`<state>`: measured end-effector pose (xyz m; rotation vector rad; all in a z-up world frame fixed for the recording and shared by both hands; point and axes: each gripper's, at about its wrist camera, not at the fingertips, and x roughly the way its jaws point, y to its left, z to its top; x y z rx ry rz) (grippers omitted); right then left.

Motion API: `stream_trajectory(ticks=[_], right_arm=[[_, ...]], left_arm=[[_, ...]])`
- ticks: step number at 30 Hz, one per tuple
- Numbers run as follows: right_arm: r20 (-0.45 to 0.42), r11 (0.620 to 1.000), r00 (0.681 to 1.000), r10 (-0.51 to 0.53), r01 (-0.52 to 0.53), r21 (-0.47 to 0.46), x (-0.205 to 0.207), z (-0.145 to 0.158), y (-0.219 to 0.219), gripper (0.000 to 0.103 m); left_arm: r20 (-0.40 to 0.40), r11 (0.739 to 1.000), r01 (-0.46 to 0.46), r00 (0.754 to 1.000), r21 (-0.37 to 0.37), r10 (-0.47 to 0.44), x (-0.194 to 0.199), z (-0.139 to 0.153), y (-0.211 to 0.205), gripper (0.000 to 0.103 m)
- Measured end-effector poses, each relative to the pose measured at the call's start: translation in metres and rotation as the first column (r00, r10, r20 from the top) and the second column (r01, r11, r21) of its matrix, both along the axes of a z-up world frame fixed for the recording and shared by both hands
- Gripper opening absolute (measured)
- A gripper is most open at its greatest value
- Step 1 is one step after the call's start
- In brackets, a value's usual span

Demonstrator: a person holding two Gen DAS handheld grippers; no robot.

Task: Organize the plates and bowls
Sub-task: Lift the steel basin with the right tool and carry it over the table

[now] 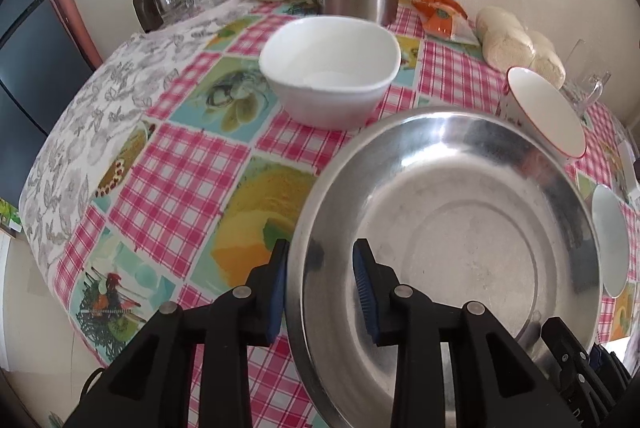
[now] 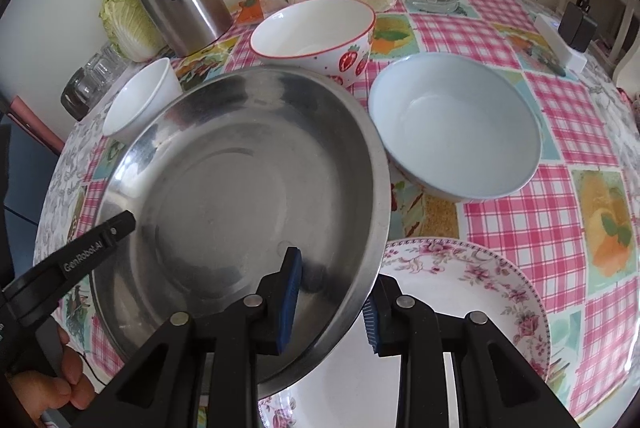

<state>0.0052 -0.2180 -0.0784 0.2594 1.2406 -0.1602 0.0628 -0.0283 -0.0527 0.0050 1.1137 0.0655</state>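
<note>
Both tongs, left (image 1: 320, 292) and right (image 2: 332, 302), straddle opposite rims of the steel plate (image 2: 240, 188), jaws apart, above the flowered plate (image 2: 472, 292).

Left gripper (image 1: 322, 290) and right gripper (image 2: 332, 304): matte black plastic, each with 2 fingers faced in ribbed blue pads (image 2: 291, 302) and round silver pivot screws. White "GenRobot.AI" lettering marks 1 black finger.
</note>
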Motion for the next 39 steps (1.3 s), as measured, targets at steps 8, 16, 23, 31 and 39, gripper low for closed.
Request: stream_trajectory(ticks=[8, 16, 23, 31, 39], right_arm=[[0.017, 1.000, 1.000, -0.015, 0.015, -0.020, 0.001, 0.003, 0.001, 0.031], [0.020, 0.997, 1.000, 0.018, -0.016, -0.071, 0.005, 0.001, 0.007, 0.031], [0.019, 0.990, 0.997, 0.073, -0.071, -0.119, 0.008, 0.000, 0.018, 0.031], [0.020, 0.989, 0.995, 0.098, -0.095, -0.111, 0.009, -0.001, 0.024, 0.031], [0.015, 0.995, 0.997, 0.073, -0.072, -0.067, 0.010, -0.001, 0.020, 0.031]], left_arm=[[0.009, 1.000, 0.010, 1.000, 0.017, -0.010, 0.004, -0.003, -0.001, 0.032], [0.015, 1.000, 0.002, 1.000, -0.006, -0.002, 0.007, -0.005, 0.003, 0.032], [-0.023, 0.998, -0.042, 0.999, -0.043, 0.041, 0.008, -0.011, 0.014, 0.032], [-0.029, 0.996, -0.071, 0.997, -0.046, 0.070, 0.008, -0.009, 0.020, 0.032], [-0.050, 0.996, -0.075, 0.996, -0.052, 0.072, 0.008, -0.010, 0.020, 0.045]])
